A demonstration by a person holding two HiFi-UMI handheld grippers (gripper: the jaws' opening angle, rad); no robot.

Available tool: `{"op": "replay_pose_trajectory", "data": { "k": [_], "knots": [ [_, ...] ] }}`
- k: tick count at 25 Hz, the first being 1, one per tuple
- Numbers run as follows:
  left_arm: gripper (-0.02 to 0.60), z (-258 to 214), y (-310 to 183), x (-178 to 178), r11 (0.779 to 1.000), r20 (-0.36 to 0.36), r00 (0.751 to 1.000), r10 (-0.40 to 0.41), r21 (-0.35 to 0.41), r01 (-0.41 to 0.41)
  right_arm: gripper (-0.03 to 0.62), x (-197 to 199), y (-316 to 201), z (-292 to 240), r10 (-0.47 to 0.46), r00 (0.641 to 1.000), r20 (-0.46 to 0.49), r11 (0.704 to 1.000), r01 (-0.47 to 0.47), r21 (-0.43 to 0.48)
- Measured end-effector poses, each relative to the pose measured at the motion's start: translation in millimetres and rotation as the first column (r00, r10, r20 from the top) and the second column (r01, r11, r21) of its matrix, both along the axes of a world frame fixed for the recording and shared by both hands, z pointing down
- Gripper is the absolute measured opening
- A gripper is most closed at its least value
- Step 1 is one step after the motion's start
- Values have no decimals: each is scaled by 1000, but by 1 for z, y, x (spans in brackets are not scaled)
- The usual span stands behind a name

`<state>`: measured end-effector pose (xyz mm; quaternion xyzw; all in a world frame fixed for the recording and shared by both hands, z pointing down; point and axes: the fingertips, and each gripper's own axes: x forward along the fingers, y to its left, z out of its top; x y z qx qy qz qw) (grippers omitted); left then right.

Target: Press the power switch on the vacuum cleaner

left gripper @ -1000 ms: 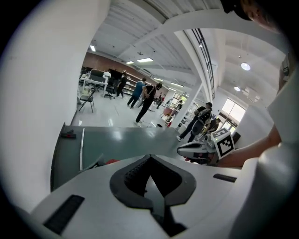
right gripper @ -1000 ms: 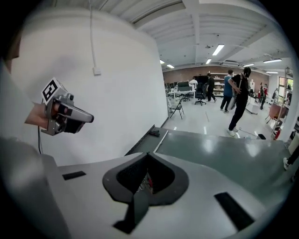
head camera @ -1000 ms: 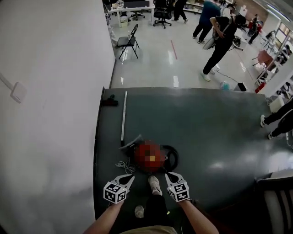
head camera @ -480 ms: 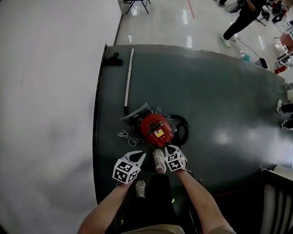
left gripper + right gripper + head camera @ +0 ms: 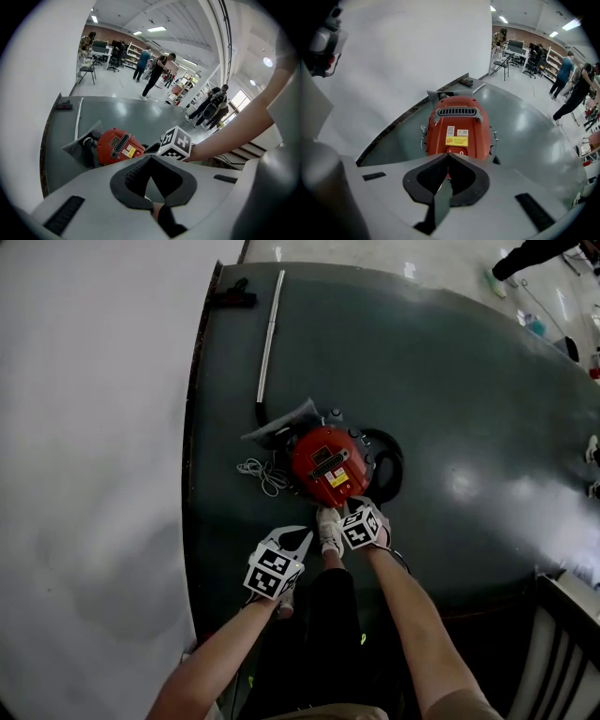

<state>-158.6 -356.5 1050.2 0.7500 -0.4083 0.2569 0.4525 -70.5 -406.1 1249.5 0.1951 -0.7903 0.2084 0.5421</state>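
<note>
A red canister vacuum cleaner point(image 5: 327, 465) stands on the dark grey floor mat point(image 5: 450, 381), also in the right gripper view point(image 5: 459, 124) and the left gripper view point(image 5: 116, 146). Its red rocker power switch point(image 5: 460, 152) sits at the near end, just beyond my right gripper point(image 5: 447, 157). That gripper point(image 5: 350, 506) is shut and empty, pointing steeply down over the vacuum's near edge; contact with the switch cannot be told. My left gripper point(image 5: 301, 535) hangs left of it, short of the vacuum, its jaws point(image 5: 149, 158) shut with nothing between them.
A metal wand point(image 5: 270, 324) and black floor nozzle point(image 5: 234, 294) lie behind the vacuum. A black hose point(image 5: 390, 465) curls on its right, a white cord point(image 5: 261, 472) on its left. A white wall point(image 5: 94, 427) borders the mat. My shoe point(image 5: 328, 529) is between the grippers.
Both grippers have come down toward the vacuum, the right one further, now over its near end. The head view has tilted down and closer to the vacuum.
</note>
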Motion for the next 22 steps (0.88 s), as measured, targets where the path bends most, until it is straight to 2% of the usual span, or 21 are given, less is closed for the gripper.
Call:
{"op": "replay_pose_trajectory", "data": {
  "k": [5,13,17,19,22],
  "knots": [
    [5,30,-8,1,998,-8,999,-54,-32,53,11,5,-1,32,-3,999,-41,999,2,-35],
    [5,59,-33,-12,995,-6,996,-89,-32,89,11,-10,5,62,-30,997,-73,997,25,-74],
    [5,63,-41,-19,994,-14,994,-104,-21,104,11,-11,7,70,36,997,-73,995,-43,-89],
    [5,65,-41,-20,995,-13,995,-100,-22,99,11,-10,7,73,53,991,-121,993,-65,-96],
    [5,67,-37,-26,996,-1,996,-90,-23,90,11,-15,6,75,6,973,-232,999,-18,-50]
  ]
}}
